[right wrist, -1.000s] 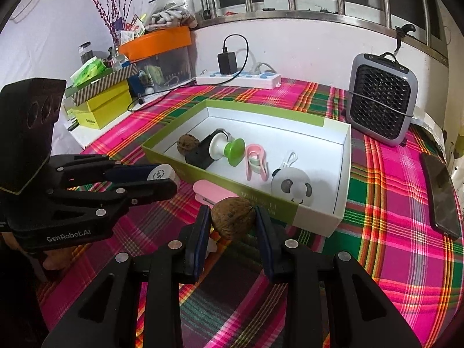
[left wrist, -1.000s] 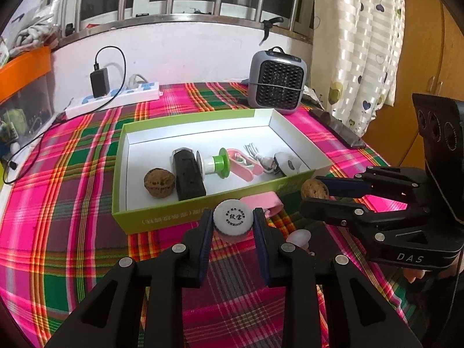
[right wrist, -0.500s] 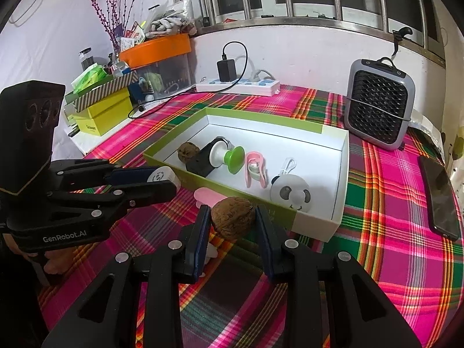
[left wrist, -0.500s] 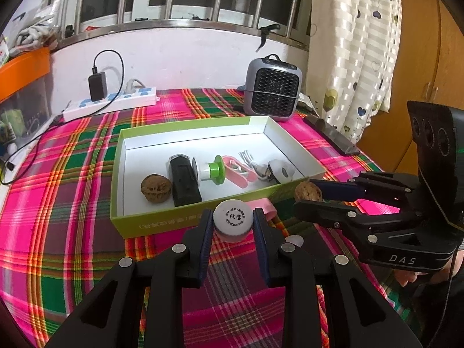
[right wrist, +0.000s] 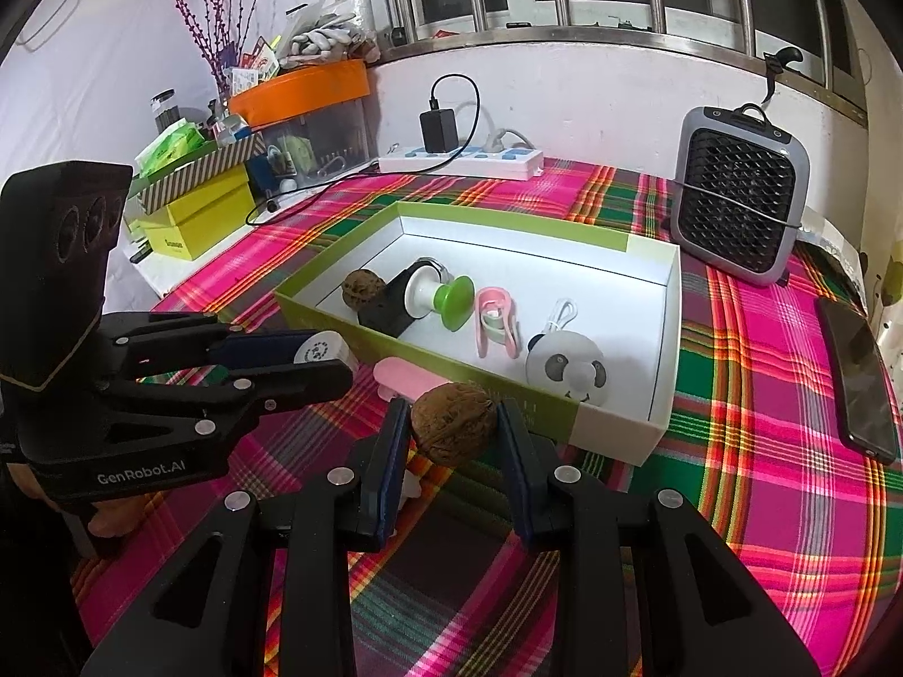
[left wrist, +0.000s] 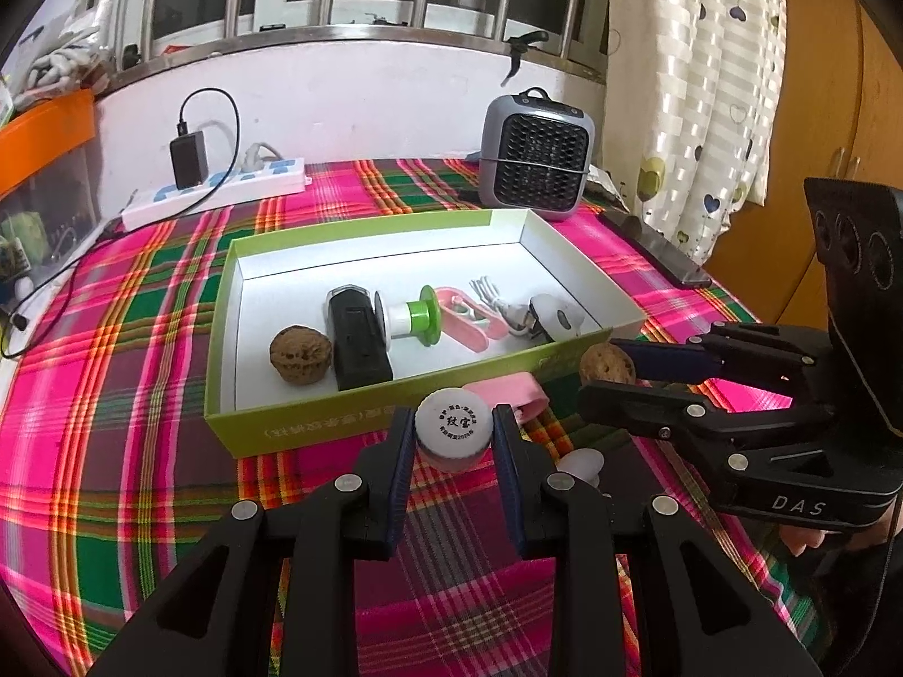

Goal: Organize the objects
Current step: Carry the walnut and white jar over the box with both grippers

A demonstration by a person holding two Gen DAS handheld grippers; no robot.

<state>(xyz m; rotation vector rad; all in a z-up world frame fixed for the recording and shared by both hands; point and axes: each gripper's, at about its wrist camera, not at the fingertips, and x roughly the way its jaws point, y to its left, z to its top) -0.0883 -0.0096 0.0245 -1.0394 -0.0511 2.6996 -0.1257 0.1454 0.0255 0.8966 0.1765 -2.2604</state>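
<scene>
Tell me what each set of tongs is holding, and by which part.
Left tongs: small white-capped jar, pinched across its sides. Right tongs: walnut, squeezed at its two opposite sides.

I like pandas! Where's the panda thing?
The panda gadget lies in the green box's near right corner in the right wrist view, beside the pink clip.

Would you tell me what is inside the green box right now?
Inside the green box: a walnut, a black block, a white-and-green spool, a pink clip and a panda-faced gadget. Its near wall hides some floor.
</scene>
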